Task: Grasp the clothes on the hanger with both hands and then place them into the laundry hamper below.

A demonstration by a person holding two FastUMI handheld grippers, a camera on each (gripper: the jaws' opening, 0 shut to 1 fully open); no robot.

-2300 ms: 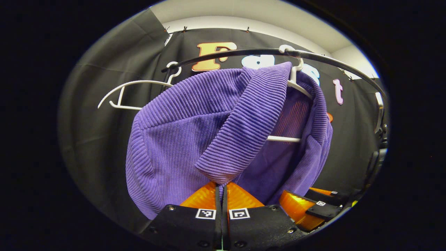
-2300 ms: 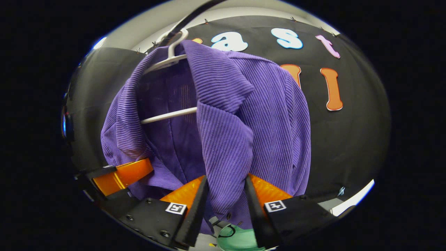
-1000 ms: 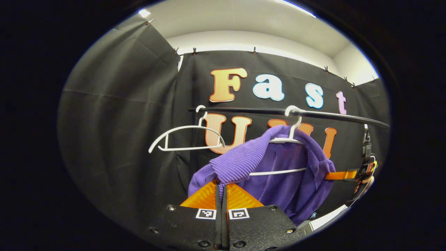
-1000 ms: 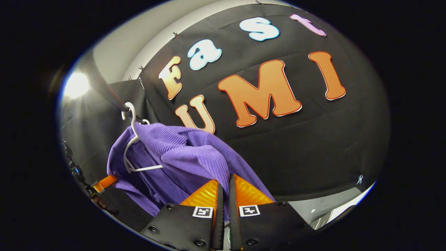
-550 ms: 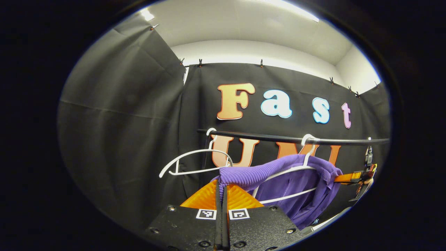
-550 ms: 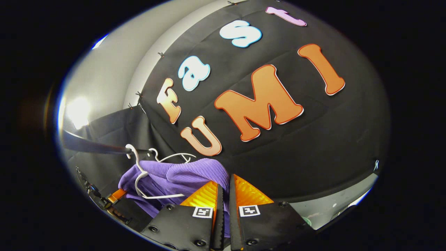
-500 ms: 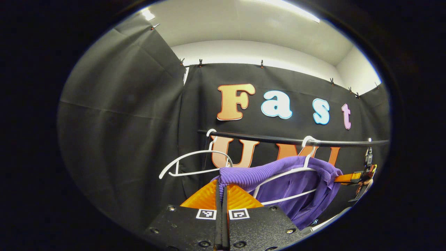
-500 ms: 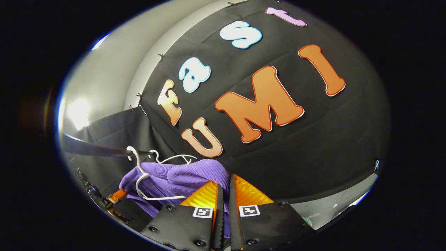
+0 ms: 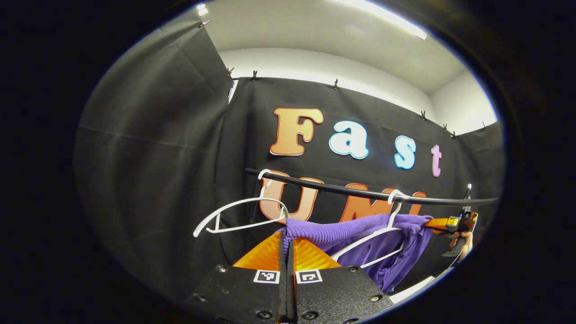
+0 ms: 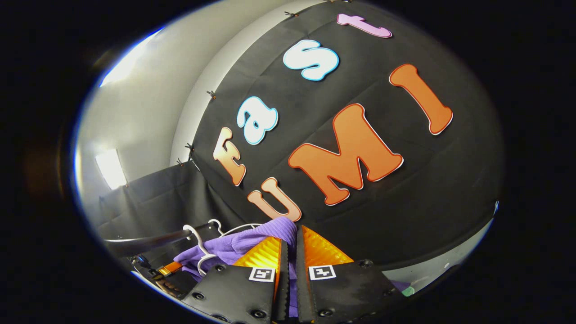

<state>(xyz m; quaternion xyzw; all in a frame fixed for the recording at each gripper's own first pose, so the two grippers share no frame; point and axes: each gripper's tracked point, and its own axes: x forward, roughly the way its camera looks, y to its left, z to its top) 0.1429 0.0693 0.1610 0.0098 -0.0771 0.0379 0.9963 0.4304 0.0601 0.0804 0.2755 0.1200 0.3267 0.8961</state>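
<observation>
I had my left gripper (image 9: pixel 286 234) clamped tight on a ribbed fold of the purple garment (image 9: pixel 360 234), fingers pressed together with the cloth bunched at their tips, and my right gripper (image 10: pixel 291 236) was pinched just as narrow on another fold of the same garment (image 10: pixel 238 245). In the left gripper view the cloth ran away from my left tongs toward the right, stretched out long and nearly level, with its far end held by the right gripper (image 9: pixel 443 222) out by the frame's edge. So its long axis lay along the black rail (image 9: pixel 351 191), strung between my two hands and just under it. The white hanger (image 9: pixel 382 231) was tilted inside the cloth, its hook over the rail, so I judged the garment was not yet free of it. That was the hinge of the coming move: the hanger sat nearer my right hand, and the cloth had to slide off it before anything could go down. A second, bare hanger (image 9: pixel 238 216) hung just left of my left tongs, a snag if I swung that way. The hamper lay somewhere below, and I couldn't make it out for certain. Open room was toward me and downward, away from rail and wall.
</observation>
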